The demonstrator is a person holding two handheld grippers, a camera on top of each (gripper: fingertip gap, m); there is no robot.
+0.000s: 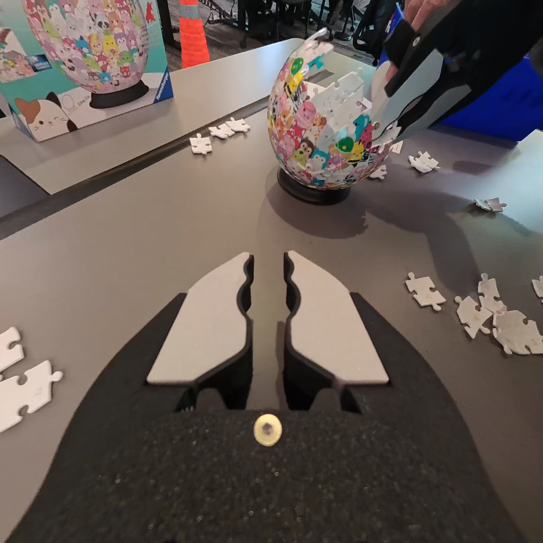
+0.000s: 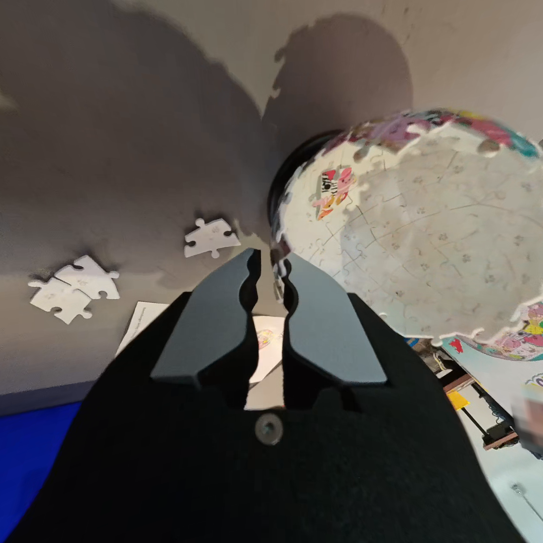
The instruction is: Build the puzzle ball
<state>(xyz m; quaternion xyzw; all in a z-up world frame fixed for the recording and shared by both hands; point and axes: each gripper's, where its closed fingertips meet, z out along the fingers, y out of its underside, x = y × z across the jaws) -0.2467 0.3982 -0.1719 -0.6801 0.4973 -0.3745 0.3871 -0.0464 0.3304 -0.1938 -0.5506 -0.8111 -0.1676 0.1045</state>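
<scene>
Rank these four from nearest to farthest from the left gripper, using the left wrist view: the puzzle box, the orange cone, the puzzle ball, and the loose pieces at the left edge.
From the left gripper:
1. Loose pieces at the left edge, beside the jaws.
2. Puzzle ball, ahead and to the right, on its black stand.
3. Puzzle box, far left, on the next table.
4. Orange cone, beyond the tables, on the floor.

Grey tabletop [image 1: 147,235], orange traffic cone [image 1: 192,38] behind, dark carpeted floor [image 1: 229,38]
</scene>
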